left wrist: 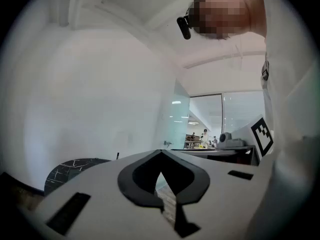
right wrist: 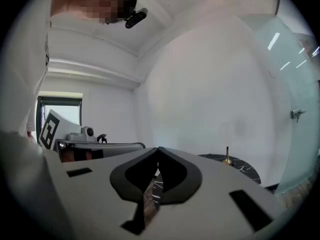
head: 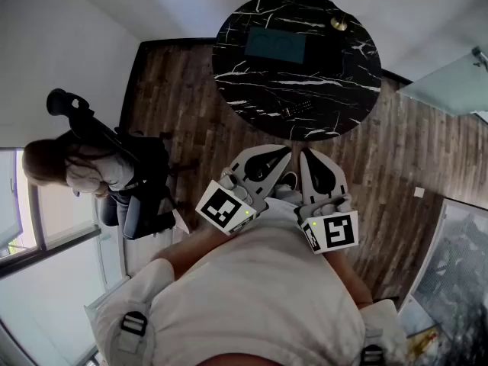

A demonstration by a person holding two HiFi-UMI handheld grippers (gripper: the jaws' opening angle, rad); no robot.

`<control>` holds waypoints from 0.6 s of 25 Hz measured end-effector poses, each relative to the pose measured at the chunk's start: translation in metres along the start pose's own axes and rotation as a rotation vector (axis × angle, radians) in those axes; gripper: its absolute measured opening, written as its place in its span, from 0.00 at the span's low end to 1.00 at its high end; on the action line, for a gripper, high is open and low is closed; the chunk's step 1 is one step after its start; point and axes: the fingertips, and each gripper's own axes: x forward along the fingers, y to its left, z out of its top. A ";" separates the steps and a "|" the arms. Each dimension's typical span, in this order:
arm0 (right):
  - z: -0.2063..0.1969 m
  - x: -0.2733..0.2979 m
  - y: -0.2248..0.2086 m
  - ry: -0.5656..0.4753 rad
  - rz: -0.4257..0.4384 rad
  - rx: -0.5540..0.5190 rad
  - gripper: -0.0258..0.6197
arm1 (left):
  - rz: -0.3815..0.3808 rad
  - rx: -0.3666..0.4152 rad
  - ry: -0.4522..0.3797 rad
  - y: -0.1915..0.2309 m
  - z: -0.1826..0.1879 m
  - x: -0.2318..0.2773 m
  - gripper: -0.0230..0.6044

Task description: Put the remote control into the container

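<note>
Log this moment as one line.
status: not started | left tool: shut, empty | right tool: shut, empty | remote control: on marble table, outside container

A round black marble table (head: 244, 90) stands on a dark wood-plank floor (head: 175, 105), with white walls (head: 69, 44) and a bright window (head: 53, 219) at left.

You're in an office-like room: dark wood-plank floor (head: 415, 155), round black marble tabletop (head: 252, 82), a glass partition wall (left wrist: 220, 116), with desks and people (left wrist: 202, 140) visible beyond it.
</note>
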 end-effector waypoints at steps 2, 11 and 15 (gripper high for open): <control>-0.001 -0.006 -0.005 -0.001 0.002 0.015 0.05 | 0.003 0.007 -0.008 -0.004 0.002 0.005 0.05; -0.006 -0.029 -0.036 0.004 0.009 0.014 0.05 | 0.042 0.005 0.024 -0.026 -0.012 0.031 0.05; -0.006 -0.042 -0.053 -0.012 0.016 0.047 0.06 | 0.065 0.010 0.028 -0.036 -0.016 0.045 0.05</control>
